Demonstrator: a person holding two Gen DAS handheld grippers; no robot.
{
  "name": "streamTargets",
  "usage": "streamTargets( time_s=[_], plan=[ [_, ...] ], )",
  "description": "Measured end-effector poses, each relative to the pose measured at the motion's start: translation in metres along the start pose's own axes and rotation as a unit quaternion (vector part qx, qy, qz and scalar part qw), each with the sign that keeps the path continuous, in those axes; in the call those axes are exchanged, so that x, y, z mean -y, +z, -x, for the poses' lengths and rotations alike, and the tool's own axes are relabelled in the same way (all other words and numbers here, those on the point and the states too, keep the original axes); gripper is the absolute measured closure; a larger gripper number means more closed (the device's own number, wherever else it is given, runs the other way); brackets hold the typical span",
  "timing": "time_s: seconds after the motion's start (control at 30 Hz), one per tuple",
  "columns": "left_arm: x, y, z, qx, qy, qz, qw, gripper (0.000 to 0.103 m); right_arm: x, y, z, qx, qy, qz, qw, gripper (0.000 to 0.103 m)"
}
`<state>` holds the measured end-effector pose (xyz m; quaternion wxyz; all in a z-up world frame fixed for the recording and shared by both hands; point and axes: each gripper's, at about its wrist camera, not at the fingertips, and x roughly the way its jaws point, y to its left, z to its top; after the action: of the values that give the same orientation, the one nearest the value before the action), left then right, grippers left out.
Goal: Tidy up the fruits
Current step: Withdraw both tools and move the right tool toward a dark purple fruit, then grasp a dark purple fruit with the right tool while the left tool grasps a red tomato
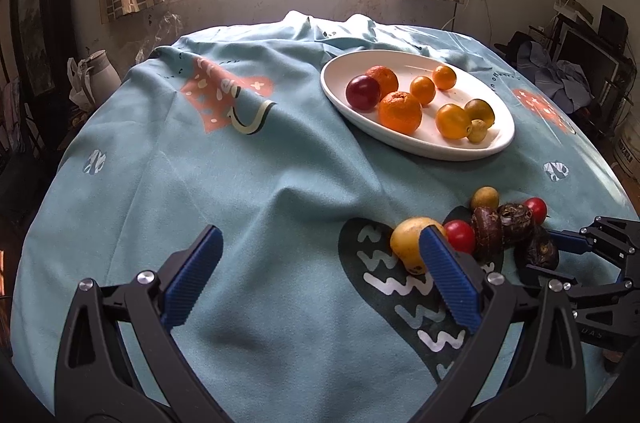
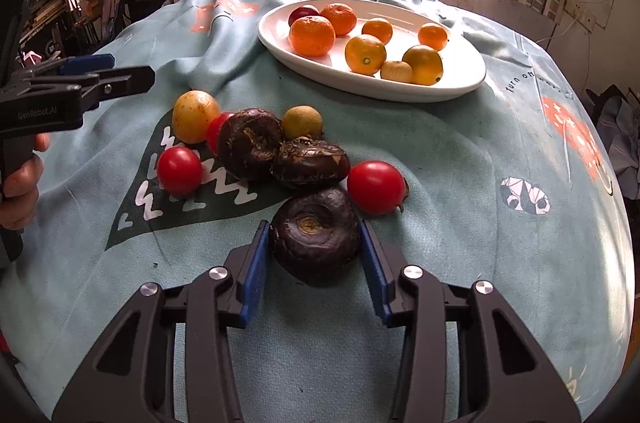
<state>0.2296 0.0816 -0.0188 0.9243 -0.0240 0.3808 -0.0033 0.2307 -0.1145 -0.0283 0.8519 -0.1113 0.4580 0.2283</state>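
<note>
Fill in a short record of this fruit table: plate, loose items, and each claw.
plate: white, oval; one plum and seven orange-to-yellow citrus
cloth: teal, wrinkled
loose on cloth: three tomatoes, three chestnuts, two yellow fruits
left claw: open, empty, above bare cloth
right claw: pads against both sides of the nearest chestnut, which lies on the cloth
</note>
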Motion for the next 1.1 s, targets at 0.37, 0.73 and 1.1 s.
streamTargets(
  time_s=[0.37,0.73,1.1],
  plan=[
    [0.056,-0.031,0.009,-0.033,-0.116,-0.133,0.9837,0.038,0.014,0.002,0.015,0.020,0.025,-0.048,0.998,0.059],
    [0.069,-0.033,-0.013,-0.068,-0.128,-0.129,0.9809,0.060,0.018,0.002,0.013,0.015,0.016,-0.054,0.998,0.059],
    [0.079,-0.036,-0.022,-0.071,-0.109,-0.141,0.9814,0.066,0.017,0.002,0.015,0.016,0.012,-0.053,0.998,0.059]
  ],
)
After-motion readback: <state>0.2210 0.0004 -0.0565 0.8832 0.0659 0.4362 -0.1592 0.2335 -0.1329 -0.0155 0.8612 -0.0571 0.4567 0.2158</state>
